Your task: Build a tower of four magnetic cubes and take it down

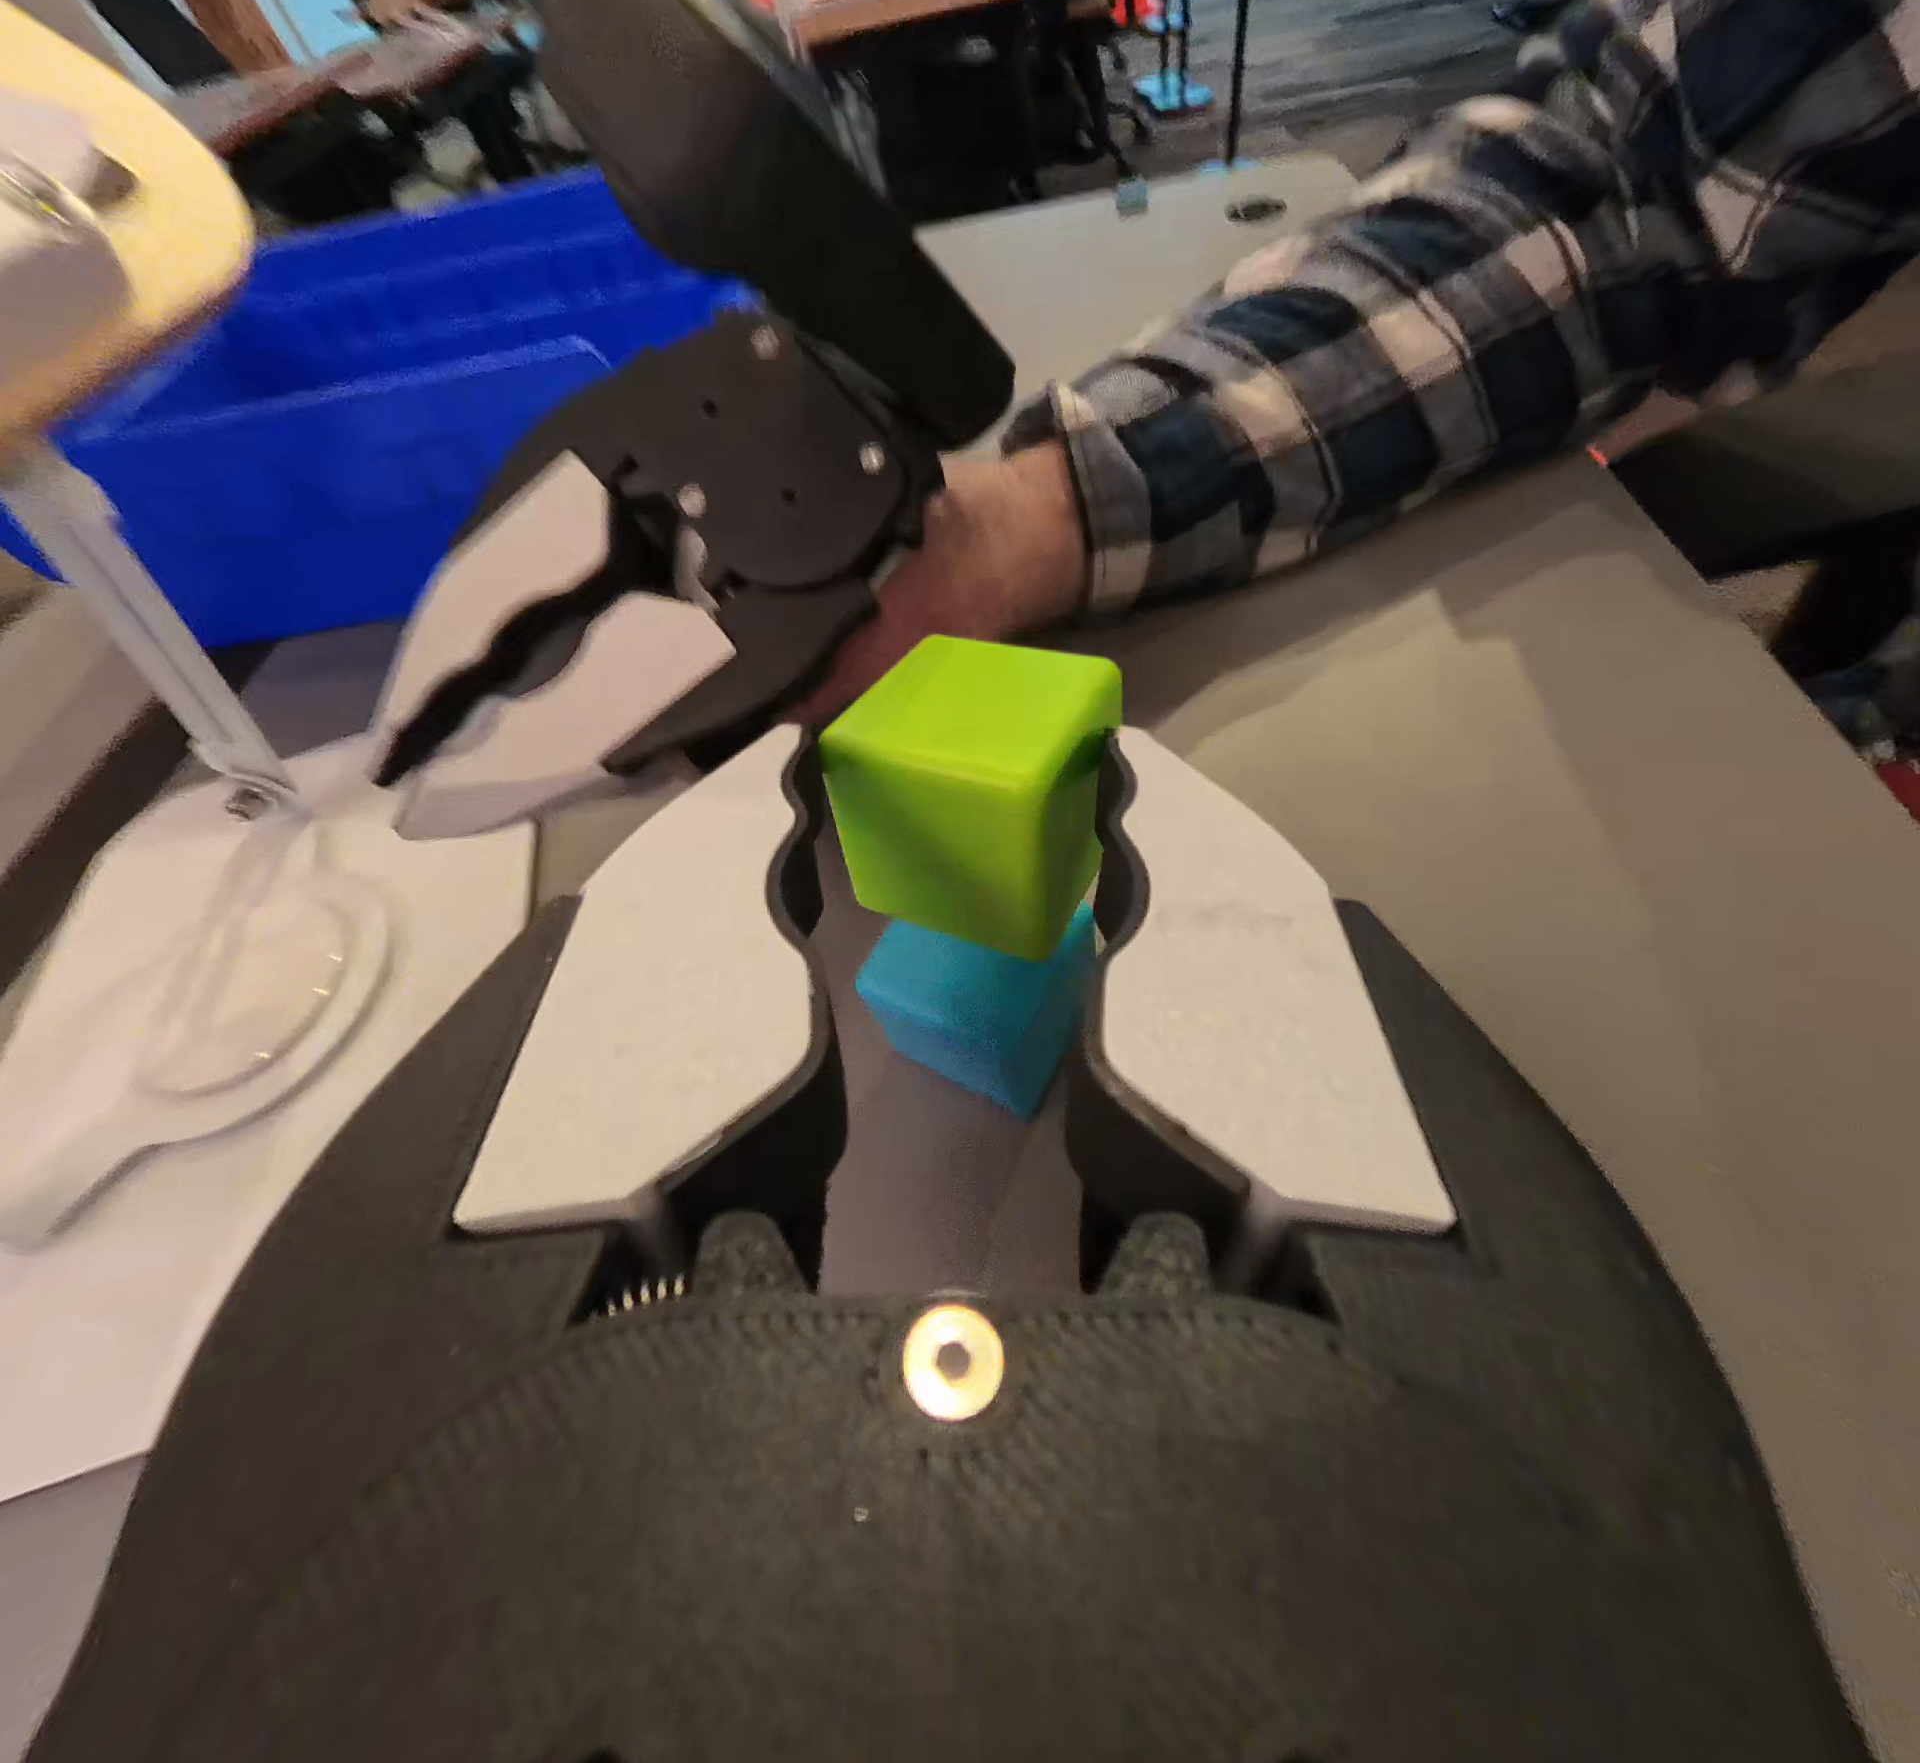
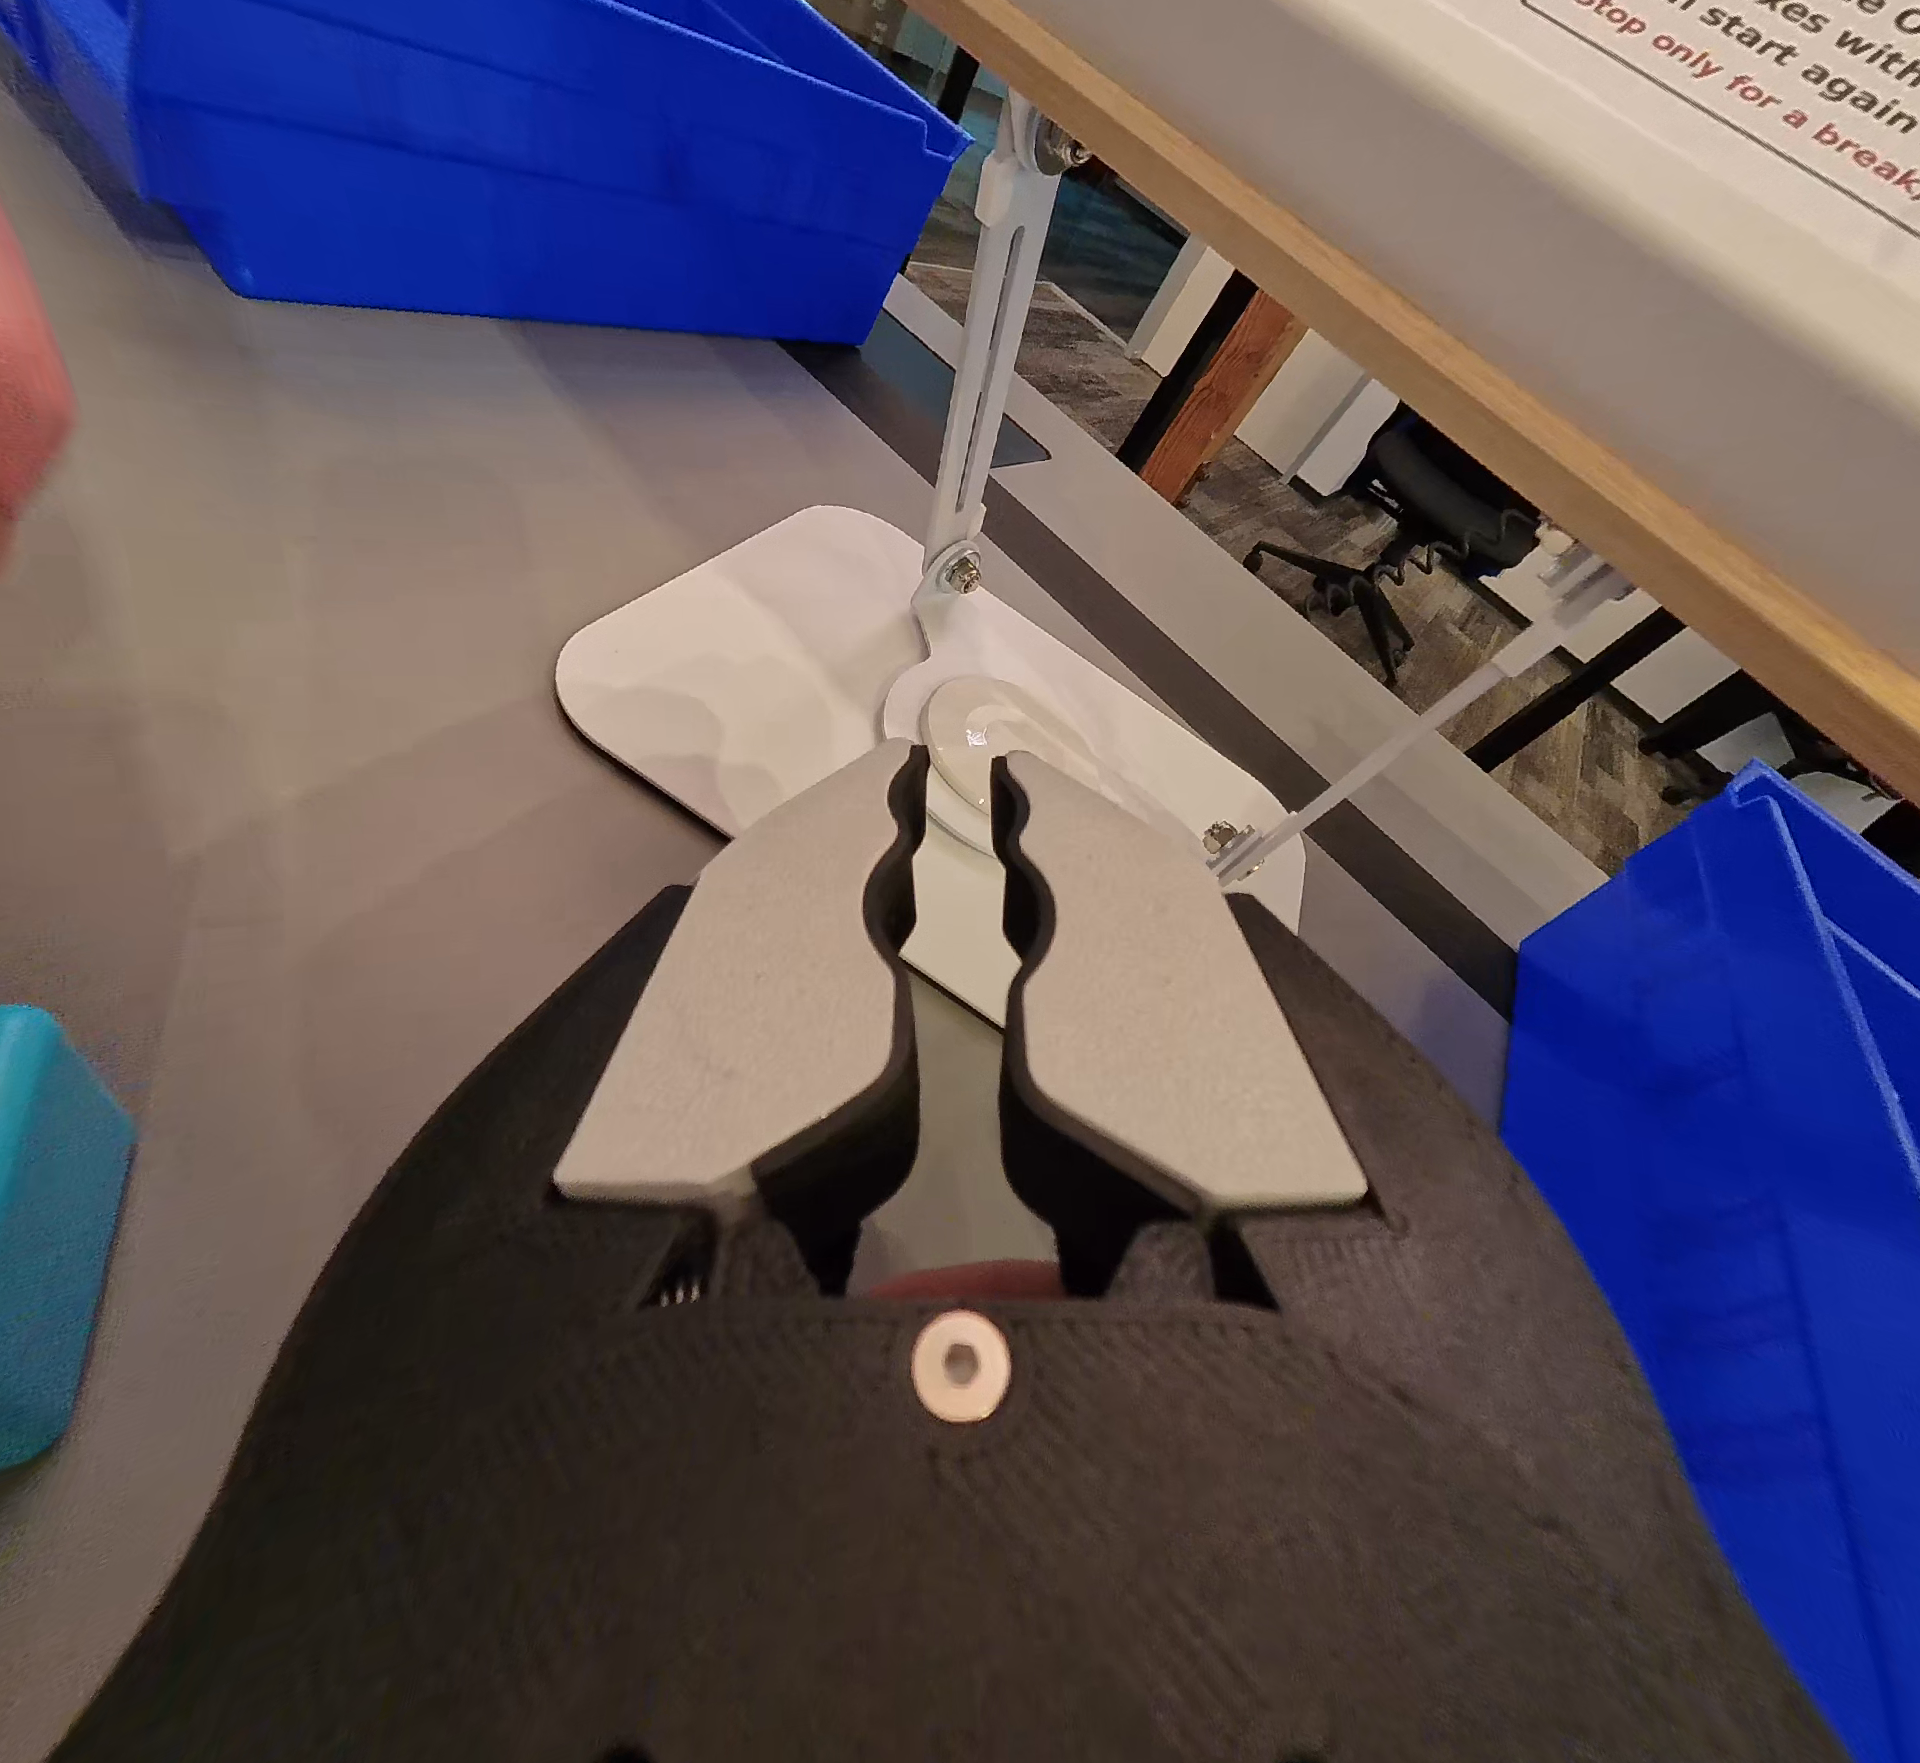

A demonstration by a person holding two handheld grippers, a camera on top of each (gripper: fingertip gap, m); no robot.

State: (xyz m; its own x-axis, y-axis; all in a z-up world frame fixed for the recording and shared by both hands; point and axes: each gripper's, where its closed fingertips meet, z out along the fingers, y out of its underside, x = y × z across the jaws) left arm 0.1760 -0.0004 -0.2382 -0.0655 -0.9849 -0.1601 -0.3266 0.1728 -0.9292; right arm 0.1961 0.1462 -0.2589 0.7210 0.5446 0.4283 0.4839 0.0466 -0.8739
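Note:
My left gripper (image 1: pixel 961 757) is shut on a lime green cube (image 1: pixel 966 799), gripping its two sides. The cube is tilted and sits directly over a light blue cube (image 1: pixel 971 1017) on the grey table (image 1: pixel 1403 882); I cannot tell if they touch. My right gripper (image 2: pixel 951 763) is shut and empty, low over the table and pointing at a white stand base (image 2: pixel 748 664). It also shows in the left wrist view (image 1: pixel 395 768), left of and behind the cubes. A teal cube (image 2: pixel 42 1225) stands at the left edge of the right wrist view, with a blurred pink-red shape (image 2: pixel 21 383) above it.
Blue bins stand at the back left (image 1: pixel 343 425) (image 2: pixel 499 103) and at the right (image 2: pixel 1714 1194). The white stand (image 1: pixel 187 934) holds up a wooden board with a printed sheet (image 2: pixel 1455 155). A person's plaid sleeve (image 1: pixel 1403 383) lies across the table behind the cubes.

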